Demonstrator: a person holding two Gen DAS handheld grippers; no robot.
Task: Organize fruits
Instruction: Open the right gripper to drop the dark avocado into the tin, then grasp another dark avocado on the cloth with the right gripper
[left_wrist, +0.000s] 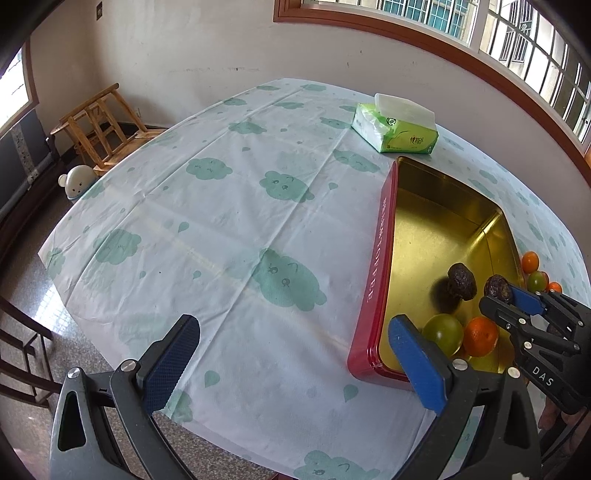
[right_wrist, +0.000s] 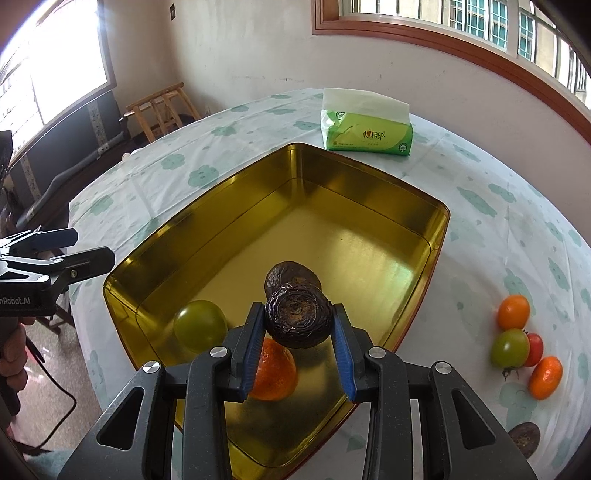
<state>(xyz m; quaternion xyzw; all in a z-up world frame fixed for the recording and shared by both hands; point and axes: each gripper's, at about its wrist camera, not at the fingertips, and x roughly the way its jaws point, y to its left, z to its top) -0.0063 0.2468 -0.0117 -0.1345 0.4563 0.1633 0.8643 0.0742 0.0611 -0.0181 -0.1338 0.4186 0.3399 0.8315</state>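
My right gripper (right_wrist: 297, 314) is shut on a dark wrinkled fruit (right_wrist: 297, 325) and holds it above the near end of the gold-lined red tin (right_wrist: 369, 192). On the tin's floor lie a second dark fruit (right_wrist: 288, 273), a green fruit (right_wrist: 199, 325) and an orange (right_wrist: 277, 373). In the left wrist view my left gripper (left_wrist: 295, 358) stands open over the tablecloth, left of the tin (left_wrist: 373, 280), with nothing between its fingers. That view also has the right gripper (left_wrist: 508, 295) with its dark fruit (left_wrist: 496, 288).
Right of the tin on the cloth lie two oranges (right_wrist: 513, 312), a green tomato (right_wrist: 509, 347), a red tomato (right_wrist: 535, 349) and another dark fruit (right_wrist: 524, 437). A green tissue pack (right_wrist: 365, 129) sits behind the tin. A wooden stool (left_wrist: 99, 125) stands past the table.
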